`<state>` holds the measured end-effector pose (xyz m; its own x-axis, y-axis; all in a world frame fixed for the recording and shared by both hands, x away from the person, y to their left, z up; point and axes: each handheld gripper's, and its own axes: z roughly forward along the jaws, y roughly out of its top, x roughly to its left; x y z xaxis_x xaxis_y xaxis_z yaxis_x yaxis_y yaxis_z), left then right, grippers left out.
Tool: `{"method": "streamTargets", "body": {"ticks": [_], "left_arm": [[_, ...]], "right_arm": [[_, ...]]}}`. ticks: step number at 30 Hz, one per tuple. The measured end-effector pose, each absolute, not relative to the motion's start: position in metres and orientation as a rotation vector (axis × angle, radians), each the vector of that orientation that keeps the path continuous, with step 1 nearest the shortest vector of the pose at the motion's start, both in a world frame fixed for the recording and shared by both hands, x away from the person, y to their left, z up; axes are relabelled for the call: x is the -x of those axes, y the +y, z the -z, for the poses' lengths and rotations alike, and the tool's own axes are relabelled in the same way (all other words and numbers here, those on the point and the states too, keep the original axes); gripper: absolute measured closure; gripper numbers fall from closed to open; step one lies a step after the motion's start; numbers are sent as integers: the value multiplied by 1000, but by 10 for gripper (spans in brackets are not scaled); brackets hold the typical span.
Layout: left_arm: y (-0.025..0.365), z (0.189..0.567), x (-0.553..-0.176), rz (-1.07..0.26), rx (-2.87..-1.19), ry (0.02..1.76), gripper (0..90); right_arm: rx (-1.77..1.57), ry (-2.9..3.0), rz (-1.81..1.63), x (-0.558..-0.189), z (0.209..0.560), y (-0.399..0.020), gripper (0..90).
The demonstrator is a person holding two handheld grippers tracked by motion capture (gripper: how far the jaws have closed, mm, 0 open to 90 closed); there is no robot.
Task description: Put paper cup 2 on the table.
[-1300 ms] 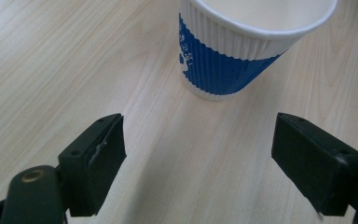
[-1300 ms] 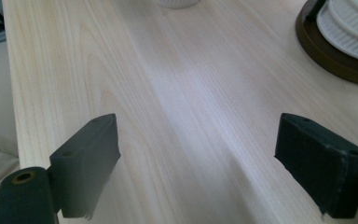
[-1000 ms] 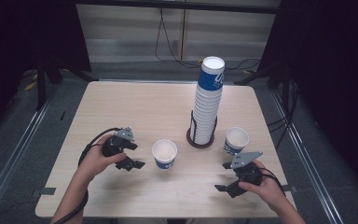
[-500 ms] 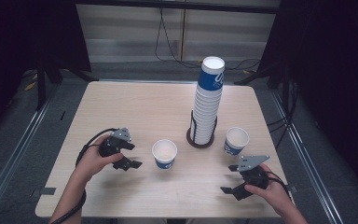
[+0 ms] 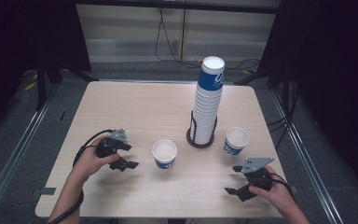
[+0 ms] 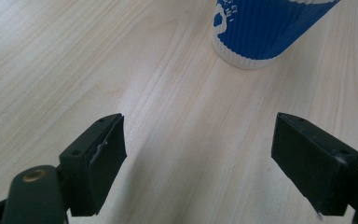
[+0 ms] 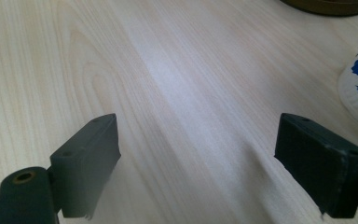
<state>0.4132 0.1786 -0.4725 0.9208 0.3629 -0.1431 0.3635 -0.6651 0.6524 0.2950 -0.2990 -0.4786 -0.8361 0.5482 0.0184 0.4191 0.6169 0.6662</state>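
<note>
I'm holding both tongs open and empty — my left gripper [image 5: 131, 155] is nearing the cup [image 5: 164, 154], and a careless nudge could be tipping that light paper over.

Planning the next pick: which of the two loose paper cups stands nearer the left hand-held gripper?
The paper cup near the table's middle, just left of the tall cup stack. It faces the open left hand-held gripper; the other loose cup stands right of the stack.

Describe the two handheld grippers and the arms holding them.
Both the left gripper and the right gripper are black, each with two blocky rectangular jaws and a grey three-cornered plate on top. A black cable trails from each. A brass-coloured fastener sits beside one jaw in each gripper view. The forearms are bare, with no sleeves visible.
</note>
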Motion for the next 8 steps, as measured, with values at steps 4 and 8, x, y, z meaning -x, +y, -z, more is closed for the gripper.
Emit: {"method": "streamTargets", "body": {"ticks": [4, 8], "left_arm": [[181, 476, -415, -4, -2350, 524, 178], [182, 478, -416, -18, -2345, 532, 177]], "right_arm": [[-813, 2636, -1035, -295, 479, -302, 130], [-822, 2625, -1046, -295, 480, -306, 130]]}}
